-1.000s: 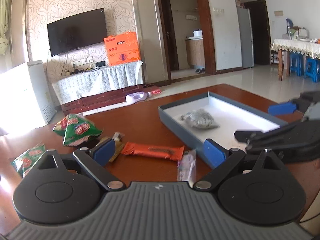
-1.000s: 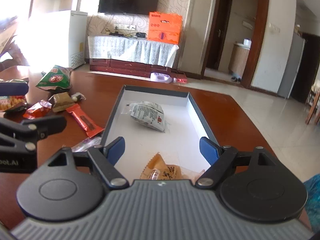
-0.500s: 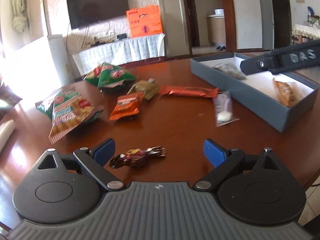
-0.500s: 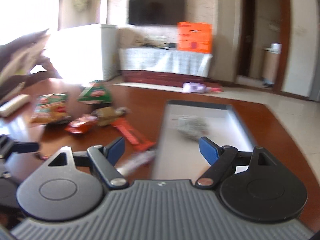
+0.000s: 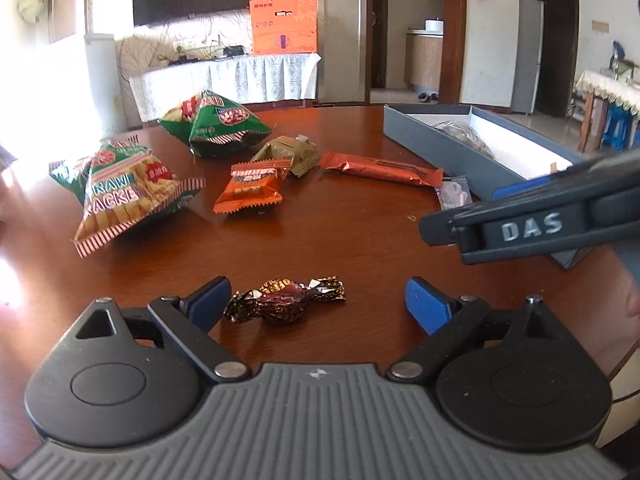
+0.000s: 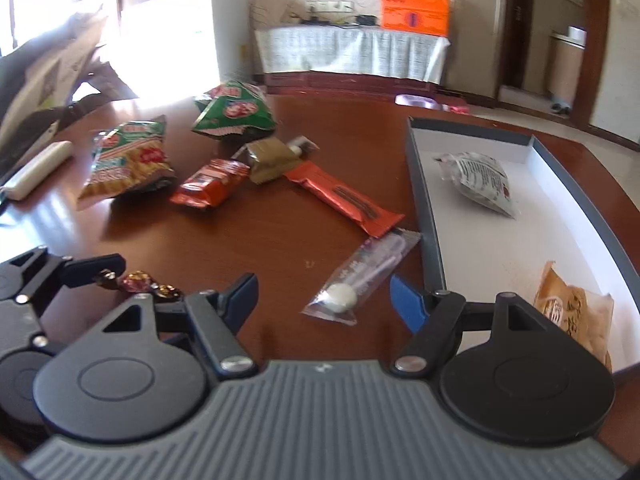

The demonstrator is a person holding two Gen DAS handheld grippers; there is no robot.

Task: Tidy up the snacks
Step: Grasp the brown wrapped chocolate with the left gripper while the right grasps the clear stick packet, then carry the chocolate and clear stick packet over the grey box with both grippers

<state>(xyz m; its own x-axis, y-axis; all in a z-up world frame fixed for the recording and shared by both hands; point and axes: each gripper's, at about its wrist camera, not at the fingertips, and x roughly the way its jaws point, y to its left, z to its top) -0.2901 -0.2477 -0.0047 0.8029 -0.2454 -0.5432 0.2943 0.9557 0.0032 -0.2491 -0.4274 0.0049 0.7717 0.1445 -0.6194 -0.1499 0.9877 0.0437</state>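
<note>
My left gripper [image 5: 318, 300] is open, low over the table, with a dark foil-wrapped candy [image 5: 285, 300] lying between its fingers. My right gripper [image 6: 324, 300] is open and empty, with a clear packet holding a white sweet [image 6: 362, 276] just ahead of its fingers. The grey tray [image 6: 430, 236] with a white floor holds a silver packet [image 6: 480, 180] and a tan packet [image 6: 572, 312]. Loose on the table lie an orange bar [image 5: 380, 168], a small orange packet [image 5: 250, 192], a brown packet [image 5: 286, 152], and two green cracker bags [image 5: 124, 192] [image 5: 218, 124].
The brown round table [image 5: 320, 236] has its near edge below both grippers. The right gripper's arm [image 5: 540, 224] crosses the left wrist view in front of the tray. A white stick-shaped object [image 6: 38, 168] lies at the table's far left. A TV stand [image 6: 352, 56] is behind.
The left gripper has dropped closer to the foil candy, which now lies between its fingers. The right gripper has swung left from over the tray to the clear packet beside it.
</note>
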